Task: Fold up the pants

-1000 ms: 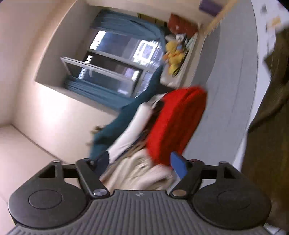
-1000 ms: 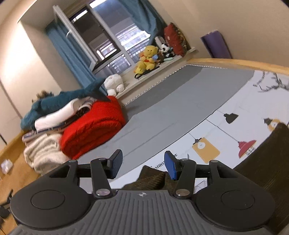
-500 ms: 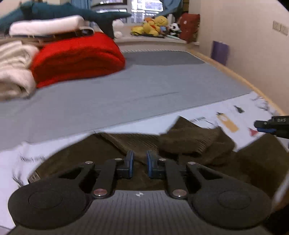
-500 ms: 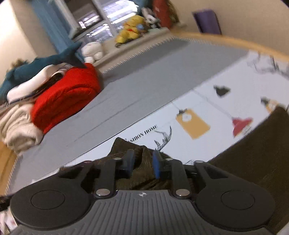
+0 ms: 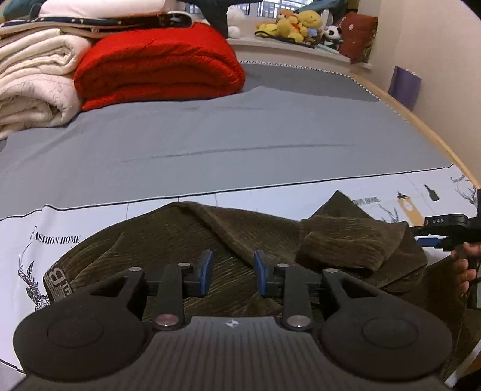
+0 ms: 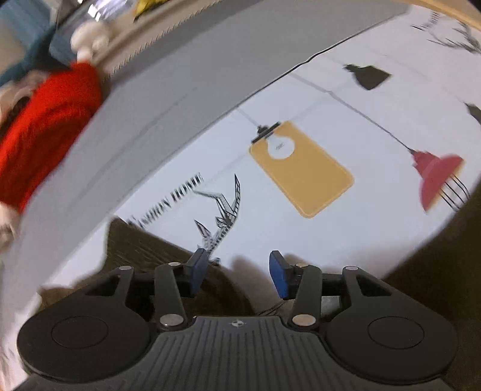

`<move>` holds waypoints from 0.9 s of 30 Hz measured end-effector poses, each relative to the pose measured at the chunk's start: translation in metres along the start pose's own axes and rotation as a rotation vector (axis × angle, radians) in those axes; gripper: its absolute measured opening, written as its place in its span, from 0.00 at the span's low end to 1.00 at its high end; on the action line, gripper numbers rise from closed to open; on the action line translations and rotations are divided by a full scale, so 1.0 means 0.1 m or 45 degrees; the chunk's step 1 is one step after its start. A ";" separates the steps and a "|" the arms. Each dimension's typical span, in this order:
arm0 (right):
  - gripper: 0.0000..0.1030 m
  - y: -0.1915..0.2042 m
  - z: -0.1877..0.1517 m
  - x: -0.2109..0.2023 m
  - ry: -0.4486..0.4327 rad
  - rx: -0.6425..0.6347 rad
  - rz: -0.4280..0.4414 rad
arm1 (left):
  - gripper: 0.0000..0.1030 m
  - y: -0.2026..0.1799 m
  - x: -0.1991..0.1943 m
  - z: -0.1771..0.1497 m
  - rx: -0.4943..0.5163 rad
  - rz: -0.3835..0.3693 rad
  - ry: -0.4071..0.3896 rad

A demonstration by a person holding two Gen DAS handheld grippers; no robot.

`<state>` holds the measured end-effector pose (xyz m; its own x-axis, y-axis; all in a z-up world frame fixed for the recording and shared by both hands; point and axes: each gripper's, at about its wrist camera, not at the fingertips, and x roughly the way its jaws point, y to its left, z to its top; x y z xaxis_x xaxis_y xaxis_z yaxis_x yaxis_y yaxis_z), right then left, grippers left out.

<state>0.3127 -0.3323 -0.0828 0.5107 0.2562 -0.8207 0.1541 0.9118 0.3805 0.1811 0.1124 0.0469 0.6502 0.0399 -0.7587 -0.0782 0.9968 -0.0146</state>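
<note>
Dark olive corduroy pants [image 5: 186,237] lie rumpled on a white printed sheet [image 5: 270,198], with a folded-over leg end [image 5: 348,240] at the right. My left gripper [image 5: 230,272] is open just above the pants, nothing between its blue pads. My right gripper [image 6: 237,270] is open and empty over the sheet, with an edge of the pants [image 6: 144,249] under its left finger. The right gripper's body also shows at the right edge of the left wrist view [image 5: 451,228].
A grey sheet [image 5: 228,135] covers the far half of the bed. A folded red blanket [image 5: 159,69] and cream blankets [image 5: 33,87] are stacked at the far left. Plush toys [image 5: 297,21] sit on the windowsill. A wooden bed edge [image 5: 433,132] runs along the right.
Both grippers were shut on the pants half a second ago and are now open, the fabric released onto the bed. The right wrist view is blurred from motion.
</note>
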 end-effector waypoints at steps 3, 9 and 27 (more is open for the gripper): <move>0.48 0.14 0.00 0.17 0.073 -0.154 0.056 | 0.35 0.06 0.08 -0.01 -0.002 0.019 0.025; 0.44 0.57 -0.12 0.29 0.083 -0.552 0.034 | 0.36 0.11 0.18 0.00 -0.008 0.029 0.068; 0.05 -0.17 0.41 -0.57 -0.638 0.371 -0.186 | 0.42 -0.21 0.33 0.05 0.040 0.030 0.070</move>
<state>0.3153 -0.3754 -0.0247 0.7924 -0.1124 -0.5995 0.4423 0.7826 0.4380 0.2080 0.0930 0.0257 0.6059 0.0606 -0.7932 -0.0690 0.9973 0.0235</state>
